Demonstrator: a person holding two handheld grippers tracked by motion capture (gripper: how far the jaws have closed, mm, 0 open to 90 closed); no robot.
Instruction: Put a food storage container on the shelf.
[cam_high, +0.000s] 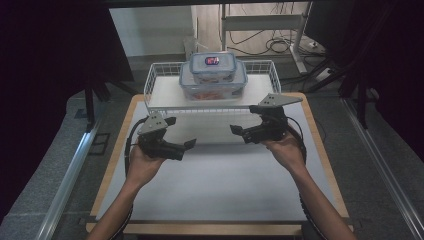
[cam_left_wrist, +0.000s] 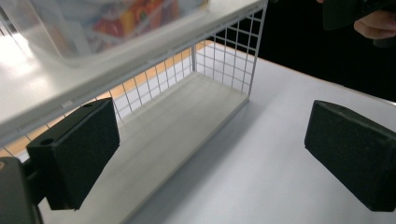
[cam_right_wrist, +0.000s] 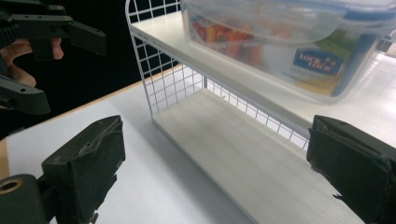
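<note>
A white wire rack (cam_high: 161, 90) with two board shelves stands at the back of the table. On its upper shelf rests a large clear lock-lid box (cam_high: 214, 88), and a smaller clear box with a blue-rimmed lid (cam_high: 212, 67) is stacked on that. My left gripper (cam_high: 183, 132) hovers open in front of the rack's left end. My right gripper (cam_high: 243, 120) hovers open in front of its right end. In the left gripper view the pads (cam_left_wrist: 74, 154) frame the bare lower shelf (cam_left_wrist: 177, 135). The right gripper view has its pads (cam_right_wrist: 350, 172) framing that lower shelf (cam_right_wrist: 243, 149) under the large box (cam_right_wrist: 289, 42).
A white mat (cam_high: 220, 185) covers the wooden table in front of the rack. Beyond the table are a desk frame and loose cables (cam_high: 280, 45) on the floor. Metal rails (cam_high: 70, 175) run along both sides, and dark curtains close in left and right.
</note>
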